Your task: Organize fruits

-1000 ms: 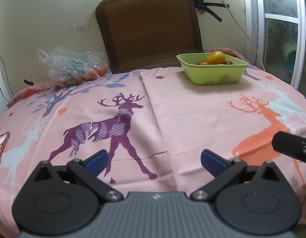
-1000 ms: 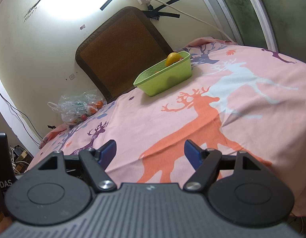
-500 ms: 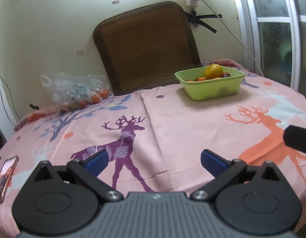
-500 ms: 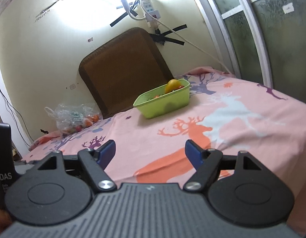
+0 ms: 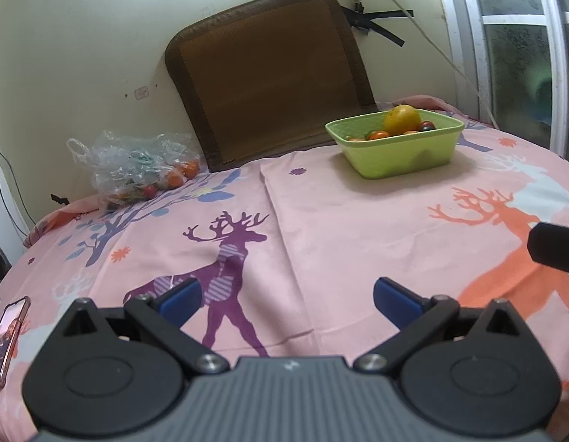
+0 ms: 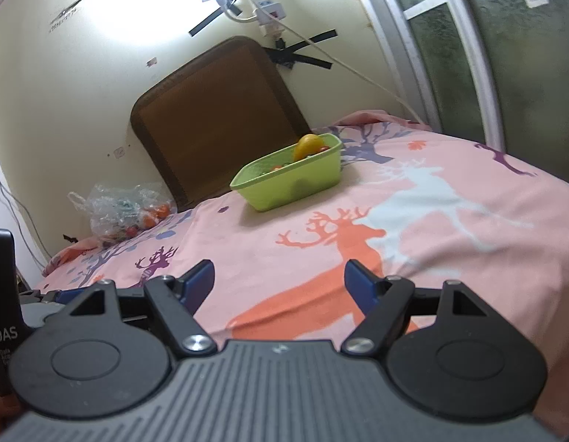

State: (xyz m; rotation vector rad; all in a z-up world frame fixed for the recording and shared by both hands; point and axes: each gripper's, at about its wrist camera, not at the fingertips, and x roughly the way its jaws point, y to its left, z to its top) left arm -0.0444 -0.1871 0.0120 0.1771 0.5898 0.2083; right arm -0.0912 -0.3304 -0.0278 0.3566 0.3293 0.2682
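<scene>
A lime green tub stands at the far right of the pink deer-print cloth, holding a large yellow-orange fruit and several small red and orange fruits. It also shows in the right wrist view. A clear plastic bag with more small fruits lies at the far left, seen too in the right wrist view. My left gripper is open and empty, low over the near cloth. My right gripper is open and empty, near the front edge.
A brown padded mat leans on the wall behind the bag and tub. A phone lies at the near left edge. A window frame rises on the right. A cable hangs from a taped power strip.
Both grippers have drawn back and tilted upward, so more wall shows and the tub and bag look farther off. Both stayed open.
</scene>
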